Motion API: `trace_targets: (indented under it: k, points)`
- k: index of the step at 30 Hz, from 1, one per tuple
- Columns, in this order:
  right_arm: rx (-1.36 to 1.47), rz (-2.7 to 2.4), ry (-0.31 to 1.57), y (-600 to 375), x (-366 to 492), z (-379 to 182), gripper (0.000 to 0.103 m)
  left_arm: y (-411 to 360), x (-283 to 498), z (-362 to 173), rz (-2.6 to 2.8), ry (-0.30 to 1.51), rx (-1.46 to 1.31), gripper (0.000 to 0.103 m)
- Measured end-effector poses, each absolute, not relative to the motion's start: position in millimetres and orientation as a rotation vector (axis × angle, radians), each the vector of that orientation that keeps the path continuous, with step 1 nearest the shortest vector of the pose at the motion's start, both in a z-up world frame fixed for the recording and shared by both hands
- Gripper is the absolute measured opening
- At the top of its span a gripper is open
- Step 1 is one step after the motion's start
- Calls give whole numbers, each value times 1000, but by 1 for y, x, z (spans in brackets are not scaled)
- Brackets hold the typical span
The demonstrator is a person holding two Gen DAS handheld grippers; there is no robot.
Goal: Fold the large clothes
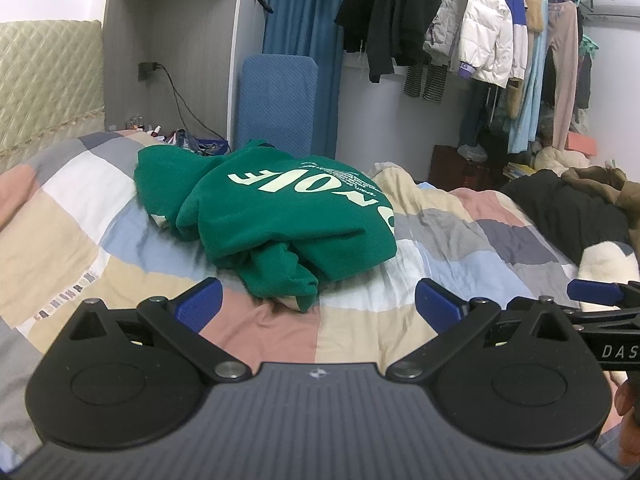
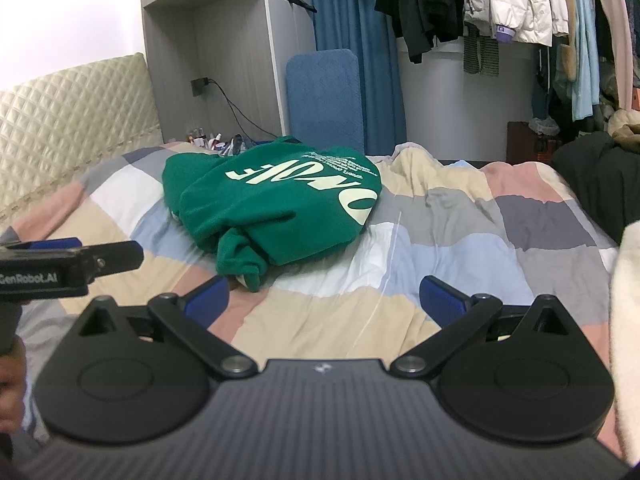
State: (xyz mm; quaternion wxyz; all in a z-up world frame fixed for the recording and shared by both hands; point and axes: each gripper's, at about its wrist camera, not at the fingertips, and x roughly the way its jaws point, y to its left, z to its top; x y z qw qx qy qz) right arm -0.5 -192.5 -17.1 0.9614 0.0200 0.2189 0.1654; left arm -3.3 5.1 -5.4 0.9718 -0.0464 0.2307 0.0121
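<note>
Green fleecy matt cloth sweatshirt (image 1: 276, 216) with smooth pale printed lettering; soft, creased patchwork cotton quilt (image 1: 360, 320); left gripper (image 1: 318, 306) of matt black plastic, ribbed blue pads (image 1: 200, 304), shiny metal pivots; quilted satin-sheen beige headboard (image 2: 72, 120).

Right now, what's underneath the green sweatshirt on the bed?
The green sweatshirt lies on the patchwork quilt. A bit of pale fabric shows at its near edge; anything else beneath is covered.

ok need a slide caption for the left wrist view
Open left gripper faces a bundled green hoodie on a patchwork quilt.
</note>
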Motion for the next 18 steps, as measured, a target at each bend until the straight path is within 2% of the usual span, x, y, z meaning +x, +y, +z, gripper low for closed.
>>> trace_targets:
  k: [18]
  points:
    - [38,333,442,-192,-2,-19,103,3,-1,-8,30,457,-89,103]
